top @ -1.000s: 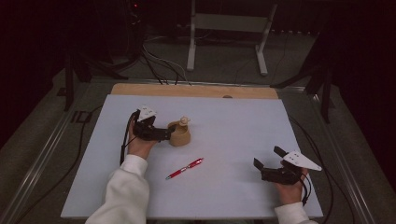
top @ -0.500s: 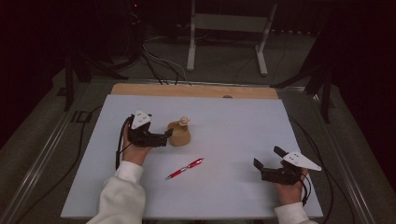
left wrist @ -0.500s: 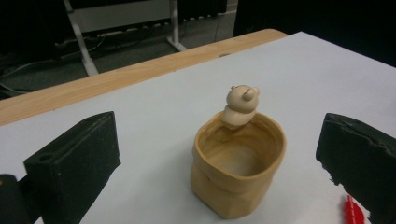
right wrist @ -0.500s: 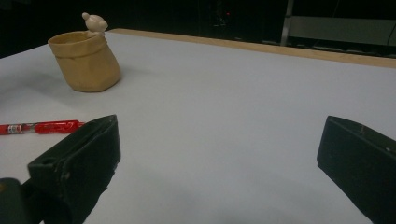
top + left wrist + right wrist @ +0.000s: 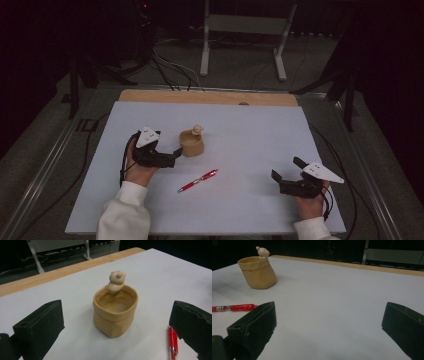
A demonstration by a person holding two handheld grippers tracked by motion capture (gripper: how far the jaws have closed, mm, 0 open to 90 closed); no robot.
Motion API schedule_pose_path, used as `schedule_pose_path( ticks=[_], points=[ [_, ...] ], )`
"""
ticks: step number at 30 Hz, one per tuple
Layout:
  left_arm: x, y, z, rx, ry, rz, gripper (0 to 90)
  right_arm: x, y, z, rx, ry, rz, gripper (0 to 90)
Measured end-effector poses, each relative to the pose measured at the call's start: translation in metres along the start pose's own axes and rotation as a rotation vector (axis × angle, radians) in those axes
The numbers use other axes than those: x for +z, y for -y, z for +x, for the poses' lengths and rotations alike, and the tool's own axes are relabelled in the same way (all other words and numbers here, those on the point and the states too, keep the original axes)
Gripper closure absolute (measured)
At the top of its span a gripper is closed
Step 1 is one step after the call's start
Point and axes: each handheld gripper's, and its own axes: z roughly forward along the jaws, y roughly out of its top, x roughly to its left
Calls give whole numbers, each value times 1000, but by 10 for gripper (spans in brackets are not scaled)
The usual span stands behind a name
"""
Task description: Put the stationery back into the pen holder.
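A tan cup (image 5: pixel 192 143) shaped like a rolled paper bag, with a small bear figure on its rim, stands upright left of the middle of the white tabletop. In the left gripper view the cup (image 5: pixel 115 312) is empty. My left gripper (image 5: pixel 174 157) is open just short of the cup's near-left side, not touching it; its jaws stand wide apart (image 5: pixel 115 326). A red pen (image 5: pixel 198 180) lies flat nearer the front edge, and its end (image 5: pixel 172 342) shows by my left gripper's right jaw. My right gripper (image 5: pixel 287 168) rests open at the near right, with nothing between its jaws (image 5: pixel 328 322).
The white board (image 5: pixel 250 125) covers the table, with a wooden strip (image 5: pixel 210 96) along its far edge. Beyond it on the dark floor are cables (image 5: pixel 170 70) and a metal stand (image 5: pixel 240 45). From the right gripper view, the cup (image 5: pixel 258 272) and pen (image 5: pixel 234 307) lie to the left.
My left gripper has drawn back from the cup toward the near left, leaving the cup standing in place. The pen and my right gripper have not moved.
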Motion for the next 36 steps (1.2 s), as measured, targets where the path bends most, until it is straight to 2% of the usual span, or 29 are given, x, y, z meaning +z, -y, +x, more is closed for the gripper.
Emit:
schedule_pose_path(
  ticks=[9,11,24,30,32,34,36],
  points=[
    [-4,15,-11,1,36,21,1,-1,0,0,1,-2,-4,0],
    [-5,19,-14,3,28,18,2,-1,0,0,-1,-2,-5,0],
    [-6,48,-30,-11,44,28,10,0,0,0,-3,-4,-5,0],
    [-3,55,-37,-10,57,60,10,0,0,0,-2,-5,-6,0],
    [-1,60,-40,-8,59,90,10,0,0,0,-2,-5,-6,0],
    [-1,63,-42,-21,64,97,11,0,0,0,-2,-6,-8,0],
    [0,67,-44,-18,67,109,42,0,0,0,-2,-6,-7,0]
  ],
)
